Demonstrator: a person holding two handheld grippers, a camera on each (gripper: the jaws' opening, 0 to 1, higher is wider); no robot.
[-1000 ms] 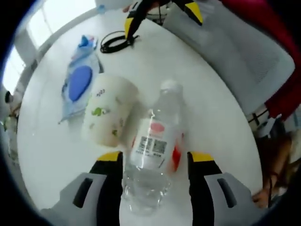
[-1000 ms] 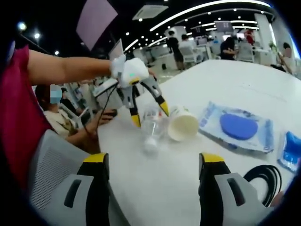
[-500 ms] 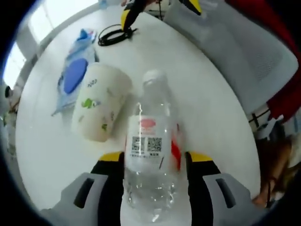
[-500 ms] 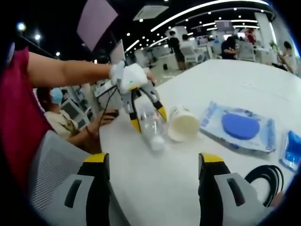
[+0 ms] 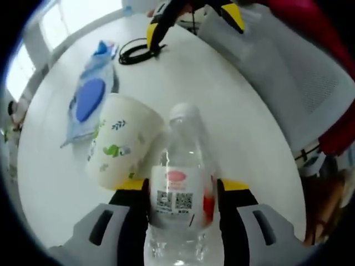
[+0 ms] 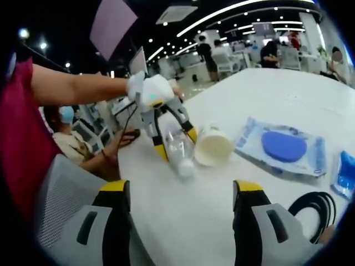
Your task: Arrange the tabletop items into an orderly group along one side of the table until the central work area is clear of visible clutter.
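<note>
A clear water bottle (image 5: 180, 199) with a white cap and red label lies between the jaws of my left gripper (image 5: 182, 191), which is shut on its body. In the right gripper view the same left gripper (image 6: 176, 143) holds the bottle (image 6: 178, 151) low over the white table (image 6: 277, 94), cap end toward me. A paper cup (image 5: 119, 147) with green prints lies on its side touching the bottle (image 6: 213, 145). My right gripper (image 6: 182, 187) stands open near the table edge, nothing between its jaws; it appears at the top of the left gripper view (image 5: 191, 19).
A blue wet-wipes pack (image 5: 89, 102) (image 6: 283, 148) lies beyond the cup, a small blue packet (image 6: 344, 174) and a coiled black cable (image 5: 133, 50) (image 6: 310, 213) farther on. A grey mesh chair (image 5: 288, 72) (image 6: 61, 205) stands against the table edge. A seated person (image 6: 72, 144) is behind.
The left jaws have drawn in against the bottle, and the bottle has turned into line with them, filling more of the left view. The right gripper has stayed put.
</note>
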